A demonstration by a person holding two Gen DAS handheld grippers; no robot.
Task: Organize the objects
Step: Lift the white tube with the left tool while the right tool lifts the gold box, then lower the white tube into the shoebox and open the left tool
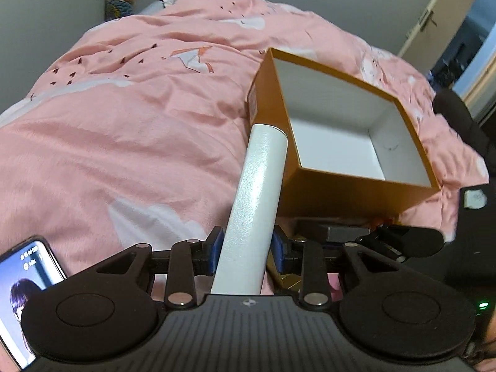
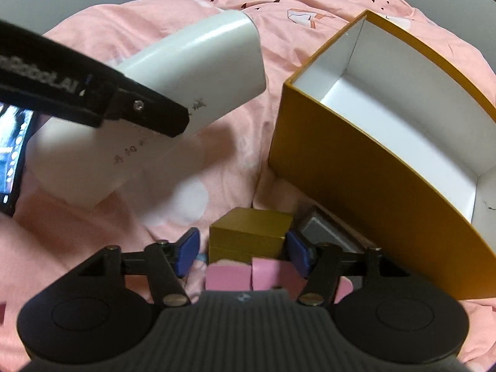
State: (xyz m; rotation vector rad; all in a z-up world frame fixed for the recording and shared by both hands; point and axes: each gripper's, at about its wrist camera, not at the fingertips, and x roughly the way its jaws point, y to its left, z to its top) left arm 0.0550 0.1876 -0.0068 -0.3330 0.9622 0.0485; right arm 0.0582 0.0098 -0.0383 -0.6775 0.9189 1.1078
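Observation:
My left gripper point(image 1: 246, 245) is shut on a long white container point(image 1: 260, 186), which sticks out forward and up over the bed; its far end overlaps the near corner of an open orange box point(image 1: 334, 195) with a white inside. In the right wrist view the same white container point(image 2: 198, 71) hangs at the upper left with a black finger point(image 2: 148, 111) of the left gripper clamped across it. My right gripper point(image 2: 241, 241) is open, its blue pads on either side of a small gold box point(image 2: 251, 229); a gap shows at the left pad. The orange box point(image 2: 356, 192) stands just to the right.
Everything lies on a pink bed cover point(image 1: 124, 124). A grey box point(image 2: 328, 232) is wedged between the gold box and the orange box. Pink blocks point(image 2: 229, 276) lie under the right gripper. A lit phone point(image 1: 28, 279) lies at the left. A door point(image 1: 434, 15) is at the far right.

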